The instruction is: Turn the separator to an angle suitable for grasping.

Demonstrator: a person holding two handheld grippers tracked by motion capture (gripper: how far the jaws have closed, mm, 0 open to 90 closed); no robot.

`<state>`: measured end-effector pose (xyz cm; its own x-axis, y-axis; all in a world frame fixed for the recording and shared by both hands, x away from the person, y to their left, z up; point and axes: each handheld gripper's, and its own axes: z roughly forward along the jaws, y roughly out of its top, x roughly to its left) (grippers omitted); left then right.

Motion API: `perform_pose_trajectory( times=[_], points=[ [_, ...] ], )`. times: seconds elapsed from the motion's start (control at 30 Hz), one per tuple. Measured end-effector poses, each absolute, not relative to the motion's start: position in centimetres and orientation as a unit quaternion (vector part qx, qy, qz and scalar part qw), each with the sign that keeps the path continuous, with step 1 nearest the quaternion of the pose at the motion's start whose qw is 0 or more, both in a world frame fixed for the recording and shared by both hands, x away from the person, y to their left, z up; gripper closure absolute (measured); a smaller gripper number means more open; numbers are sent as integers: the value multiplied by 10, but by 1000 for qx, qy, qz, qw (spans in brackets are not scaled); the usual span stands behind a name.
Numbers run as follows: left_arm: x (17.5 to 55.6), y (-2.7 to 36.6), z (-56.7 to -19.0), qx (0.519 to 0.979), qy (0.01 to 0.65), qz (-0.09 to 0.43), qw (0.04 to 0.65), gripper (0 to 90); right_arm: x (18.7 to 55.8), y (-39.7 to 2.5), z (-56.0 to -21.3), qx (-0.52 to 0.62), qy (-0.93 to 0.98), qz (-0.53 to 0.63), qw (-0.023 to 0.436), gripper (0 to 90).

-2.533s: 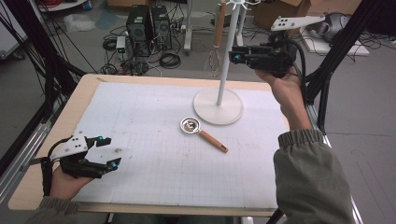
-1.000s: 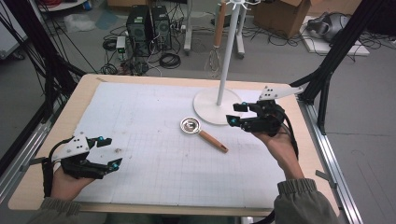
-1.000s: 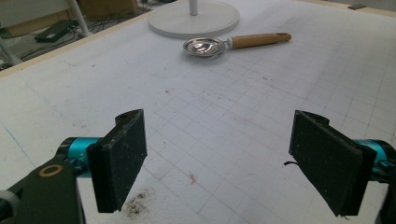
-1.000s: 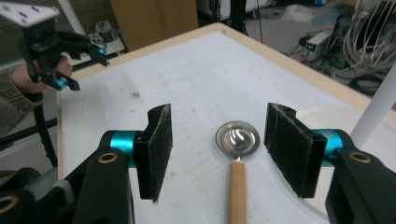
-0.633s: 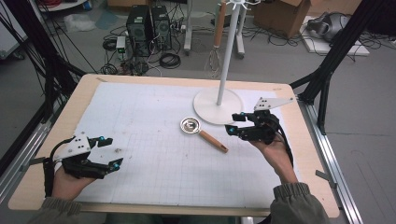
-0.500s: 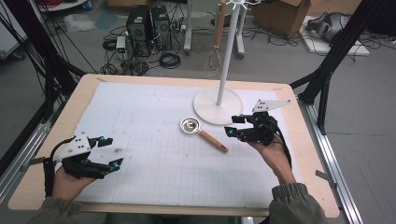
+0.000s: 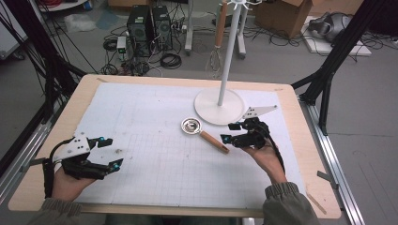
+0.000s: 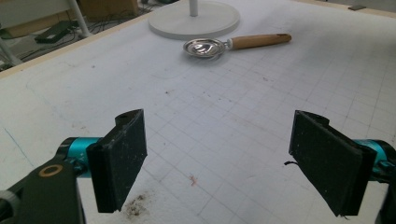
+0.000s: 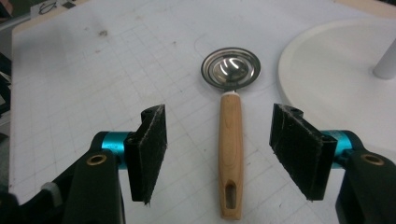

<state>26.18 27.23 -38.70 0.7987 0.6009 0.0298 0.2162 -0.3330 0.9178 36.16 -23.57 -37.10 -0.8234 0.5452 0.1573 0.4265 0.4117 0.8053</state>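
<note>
A small metal ladle with a wooden handle (image 7: pixel 209 137) lies on the white gridded mat (image 7: pixel 155 159), its bowl toward the stand's base. My right gripper (image 7: pixel 229 132) is open and low at the handle's free end. In the right gripper view the wooden handle (image 9: pixel 231 140) runs between the two black pads (image 9: pixel 150 148), touching neither, and the bowl (image 9: pixel 230 67) lies beyond. My left gripper (image 7: pixel 111 152) rests open at the mat's near left with nothing in it. Its own view shows the ladle (image 8: pixel 233 43) far ahead.
A white stand with a round base (image 7: pixel 219 106) and a thin pole (image 7: pixel 229 51) stands at the back of the mat, just beyond the ladle. A whisk (image 7: pixel 215 58) hangs from its top. The wooden table edge (image 7: pixel 300 140) runs close to my right hand.
My right gripper came down from up beside the stand's pole to the table and moved left, so its open jaws now flank the ladle's handle. The left gripper stayed put.
</note>
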Motion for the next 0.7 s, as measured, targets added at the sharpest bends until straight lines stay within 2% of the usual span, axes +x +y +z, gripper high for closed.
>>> perform_pose_trajectory(
  times=[0.17,0.43,0.7],
  points=[
    [262,273,-387,795,258,186,516,194,368,-233,-382,301,843,442,55,341],
    [262,274,-386,793,259,187,519,194,375,-224,-389,304,850,424,71,346],
    [261,274,-386,792,259,189,519,194,381,-218,-401,312,853,412,68,381]
  ],
)
